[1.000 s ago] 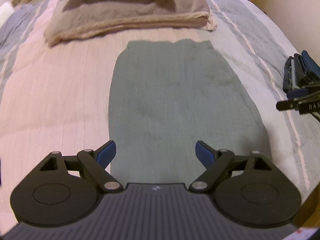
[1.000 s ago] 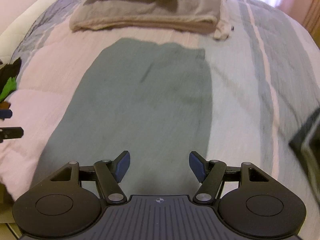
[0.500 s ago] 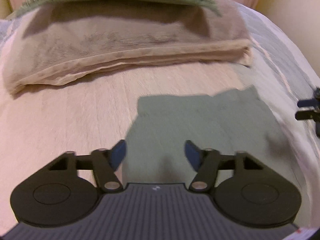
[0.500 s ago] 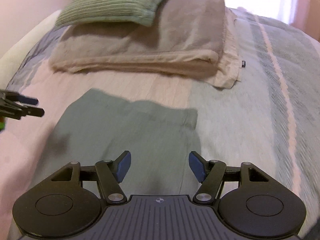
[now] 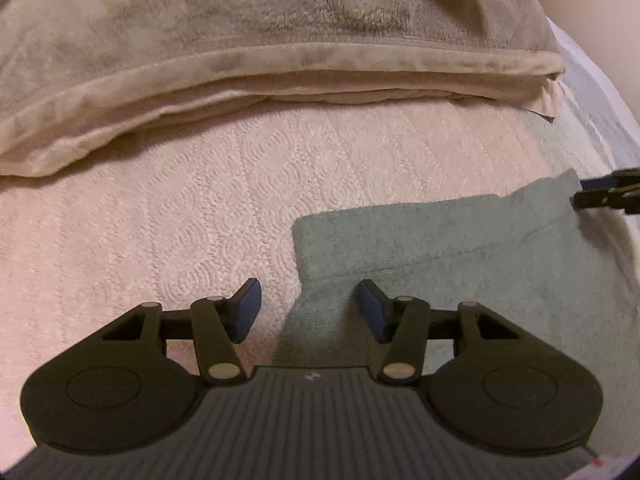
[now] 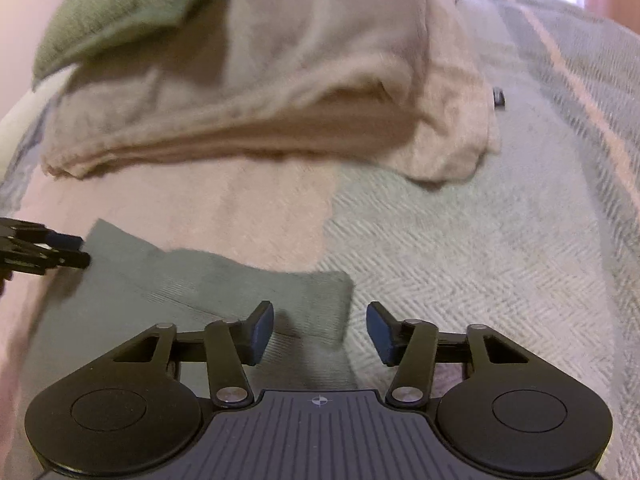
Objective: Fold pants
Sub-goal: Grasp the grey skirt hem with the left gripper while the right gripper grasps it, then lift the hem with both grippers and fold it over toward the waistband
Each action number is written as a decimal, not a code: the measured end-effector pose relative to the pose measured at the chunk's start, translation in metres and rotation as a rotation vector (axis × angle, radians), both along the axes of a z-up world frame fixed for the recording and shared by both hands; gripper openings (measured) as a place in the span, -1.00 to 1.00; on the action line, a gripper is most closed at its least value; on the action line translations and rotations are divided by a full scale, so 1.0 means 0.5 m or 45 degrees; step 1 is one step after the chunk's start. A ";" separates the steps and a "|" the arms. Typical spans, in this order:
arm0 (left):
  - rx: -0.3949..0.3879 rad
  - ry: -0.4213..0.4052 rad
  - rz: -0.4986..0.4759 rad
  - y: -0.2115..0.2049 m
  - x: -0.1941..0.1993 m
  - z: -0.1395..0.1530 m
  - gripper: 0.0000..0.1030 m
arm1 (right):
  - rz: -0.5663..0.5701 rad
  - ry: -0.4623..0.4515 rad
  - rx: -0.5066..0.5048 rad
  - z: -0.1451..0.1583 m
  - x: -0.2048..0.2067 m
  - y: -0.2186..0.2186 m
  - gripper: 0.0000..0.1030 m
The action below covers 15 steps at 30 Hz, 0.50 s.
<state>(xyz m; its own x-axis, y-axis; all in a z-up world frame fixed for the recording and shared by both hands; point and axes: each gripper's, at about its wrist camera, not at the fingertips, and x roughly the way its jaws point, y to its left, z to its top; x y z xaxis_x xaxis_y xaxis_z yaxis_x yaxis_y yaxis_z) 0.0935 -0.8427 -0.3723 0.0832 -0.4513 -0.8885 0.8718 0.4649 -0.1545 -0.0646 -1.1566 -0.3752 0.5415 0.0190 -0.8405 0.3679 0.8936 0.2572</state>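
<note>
The pants (image 5: 460,248) are lying flat on the bed (image 5: 160,220), with their far end near a folded tan blanket (image 5: 240,52) that has a green pillow (image 6: 120,4) sitting on top.

On the left, the left gripper (image 5: 308,304) is hanging over the left far corner of the pants. Its jaws have just been closing. The edge of the cloth is sitting between them, but the blue pads are not pinching it yet, so nothing is held.

On the right, the right gripper (image 6: 320,330) is hanging over the right far corner. Its jaws have just been closing too, and they are not squeezing the cloth either.

The pants look soft, light and floppy. They will probably bend and sag when picked up. I think the best places to grab are those two far corners, one for each gripper, so the end is lifting evenly and folding over straight.
</note>
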 end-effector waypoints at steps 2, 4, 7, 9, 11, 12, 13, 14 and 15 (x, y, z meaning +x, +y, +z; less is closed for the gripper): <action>-0.009 0.032 -0.020 -0.004 0.001 -0.003 -0.24 | 0.010 -0.012 0.029 -0.011 0.000 -0.006 -0.21; -0.002 0.037 -0.048 -0.011 0.002 -0.007 -0.28 | 0.005 -0.019 0.043 -0.018 0.000 -0.011 -0.30; -0.008 0.082 -0.043 -0.017 0.008 -0.008 -0.41 | -0.049 -0.037 0.117 -0.019 -0.005 -0.024 -0.56; -0.005 0.081 -0.035 -0.016 0.007 -0.003 -0.47 | -0.088 -0.055 0.151 -0.014 -0.017 -0.029 -0.71; -0.006 0.062 -0.017 -0.010 0.005 0.003 -0.74 | -0.110 -0.077 0.167 -0.003 -0.027 -0.028 -0.78; -0.010 0.049 -0.005 -0.006 0.004 0.009 -0.83 | -0.106 -0.085 0.157 0.004 -0.028 -0.026 -0.79; -0.018 0.041 0.006 -0.002 0.004 0.015 -0.87 | -0.103 -0.099 0.150 0.014 -0.033 -0.023 -0.81; -0.033 0.043 0.013 0.003 0.004 0.022 -0.90 | -0.103 -0.113 0.146 0.023 -0.039 -0.020 -0.82; -0.049 0.037 0.017 0.006 0.003 0.030 -0.91 | -0.098 -0.124 0.137 0.034 -0.044 -0.018 -0.83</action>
<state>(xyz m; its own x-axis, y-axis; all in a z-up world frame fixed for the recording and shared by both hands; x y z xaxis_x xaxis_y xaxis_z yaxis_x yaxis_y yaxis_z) 0.0950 -0.8396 -0.3574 0.0634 -0.4846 -0.8724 0.8605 0.4694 -0.1982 -0.0865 -1.1655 -0.3581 0.6238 0.0618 -0.7791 0.4026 0.8290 0.3881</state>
